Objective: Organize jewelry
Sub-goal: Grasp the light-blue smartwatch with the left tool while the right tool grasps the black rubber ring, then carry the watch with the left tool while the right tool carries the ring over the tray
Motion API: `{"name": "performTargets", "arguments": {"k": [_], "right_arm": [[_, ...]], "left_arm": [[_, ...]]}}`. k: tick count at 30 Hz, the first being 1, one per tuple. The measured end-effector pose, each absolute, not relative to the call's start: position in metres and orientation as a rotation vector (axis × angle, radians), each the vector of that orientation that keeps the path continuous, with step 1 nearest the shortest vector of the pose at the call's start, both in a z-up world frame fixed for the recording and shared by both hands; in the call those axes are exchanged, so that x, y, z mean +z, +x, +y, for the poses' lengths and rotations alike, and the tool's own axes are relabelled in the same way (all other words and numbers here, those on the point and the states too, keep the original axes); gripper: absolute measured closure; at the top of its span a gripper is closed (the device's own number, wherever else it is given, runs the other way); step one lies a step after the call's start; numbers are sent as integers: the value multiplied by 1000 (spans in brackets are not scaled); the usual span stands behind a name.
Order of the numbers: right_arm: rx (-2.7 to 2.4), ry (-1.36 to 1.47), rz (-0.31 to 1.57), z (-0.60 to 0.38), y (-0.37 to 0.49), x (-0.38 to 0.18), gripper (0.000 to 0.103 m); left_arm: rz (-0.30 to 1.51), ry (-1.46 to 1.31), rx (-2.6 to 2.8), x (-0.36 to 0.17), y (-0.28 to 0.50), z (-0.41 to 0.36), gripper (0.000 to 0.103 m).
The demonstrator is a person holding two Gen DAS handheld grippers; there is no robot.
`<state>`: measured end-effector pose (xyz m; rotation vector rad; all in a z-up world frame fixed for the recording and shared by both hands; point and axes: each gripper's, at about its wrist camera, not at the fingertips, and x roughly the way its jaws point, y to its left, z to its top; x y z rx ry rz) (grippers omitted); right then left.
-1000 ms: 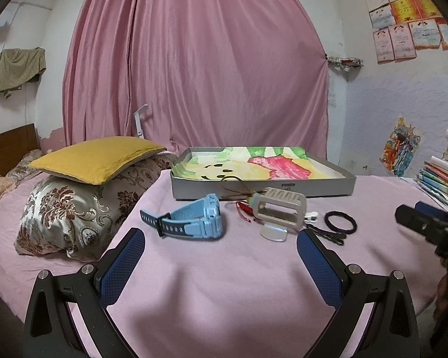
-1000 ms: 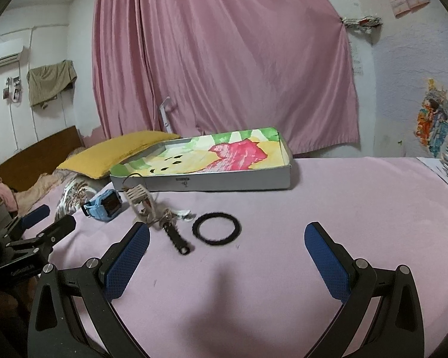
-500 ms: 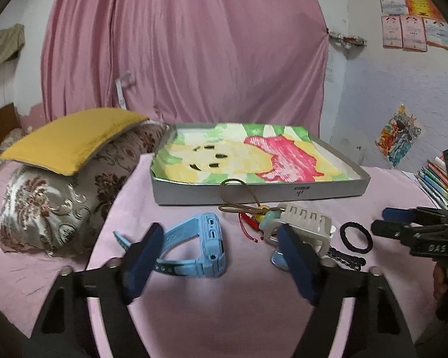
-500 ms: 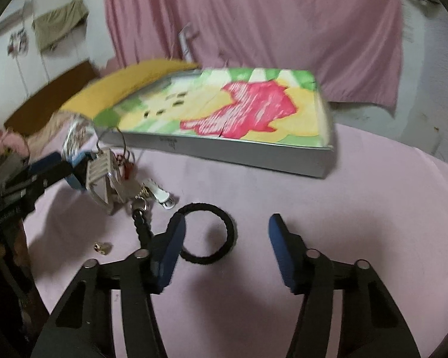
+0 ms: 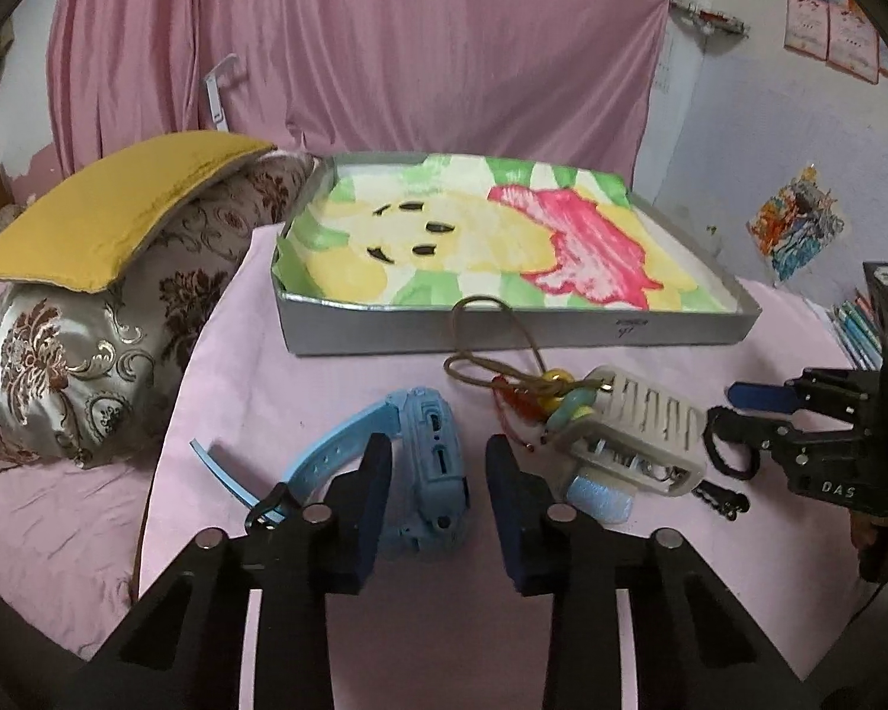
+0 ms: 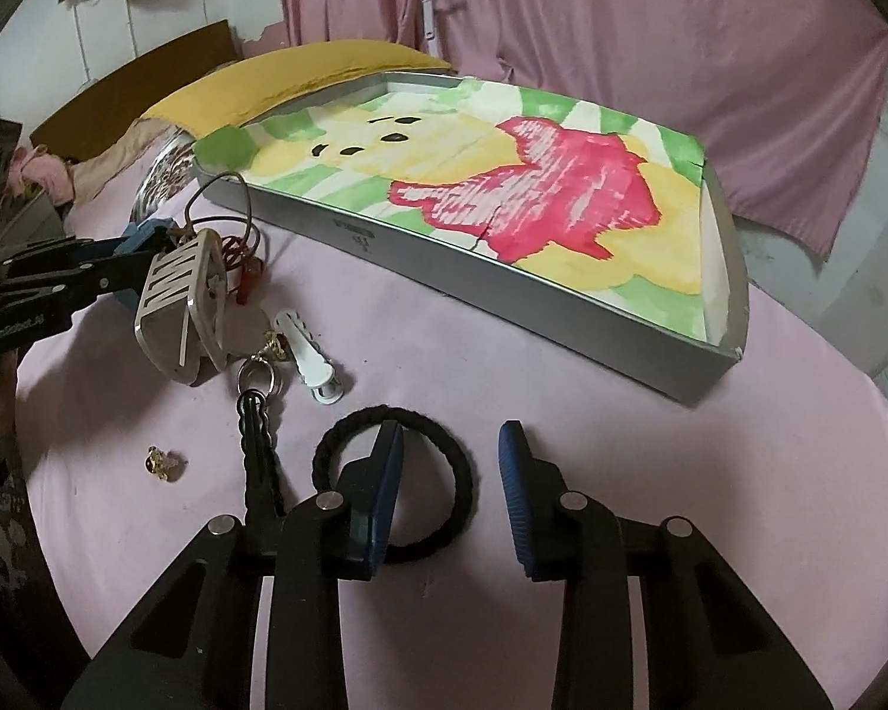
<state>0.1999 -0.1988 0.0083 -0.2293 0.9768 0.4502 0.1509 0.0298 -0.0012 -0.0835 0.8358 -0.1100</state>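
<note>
A light blue watch lies on the pink cloth. My left gripper is open, its fingers either side of the watch body, not clamped. A black hair tie lies in front of my right gripper, which is open with its left finger over the ring. A cream hair claw with a cord and beads lies between them; it also shows in the right wrist view. A shallow grey box with a painted lining stands behind.
A black braided keychain, a white plastic clip and a small gold earring lie on the cloth. Pillows sit at the left. Stacked books are at the right edge. A pink curtain hangs behind.
Both grippers have moved forward and down toward the cloth and narrowed. The left now straddles the watch; the right now reaches over the hair tie.
</note>
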Motion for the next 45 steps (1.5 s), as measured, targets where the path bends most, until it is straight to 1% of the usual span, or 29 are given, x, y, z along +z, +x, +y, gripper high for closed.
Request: {"name": "performTargets", "arguments": {"k": [1,2,4,5,7,12,16,21,26,29,32,36,41,45], "right_arm": [[462,-230,974,-198,199,9,78],[476,-234,969,-197,199,9,86],[488,-246,961,-195,197,8,96],[489,-251,958,-194,195,8,98],[474,-235,951,-195,193,8,98],[460,-148,870,-202,182,22,98],[442,-81,708,-202,167,52,98],[419,-21,480,-196,159,86,98],[389,20,281,-185,163,106,98],[368,5,218,-176,170,110,98],[356,-2,217,-169,185,109,98],[350,11,286,-162,210,100,98],[334,37,410,-161,244,81,98],[319,65,551,-165,270,60,98]], "left_arm": [[843,-78,-108,-2,152,30,79],[851,-76,-106,-2,153,30,82],[863,-81,-109,-3,153,30,83],[864,-78,-107,-2,153,29,84],[863,-77,-105,-2,152,28,86],[801,-108,-136,6,139,27,87],[685,-125,-151,24,125,26,87],[487,-138,-148,50,118,22,87],[347,-124,-134,64,133,20,87],[304,-124,-132,70,148,21,87],[286,-108,-132,73,169,22,87],[308,-101,-134,75,196,27,87],[411,-123,-131,65,230,33,87],[562,-136,-113,45,253,38,87]]}}
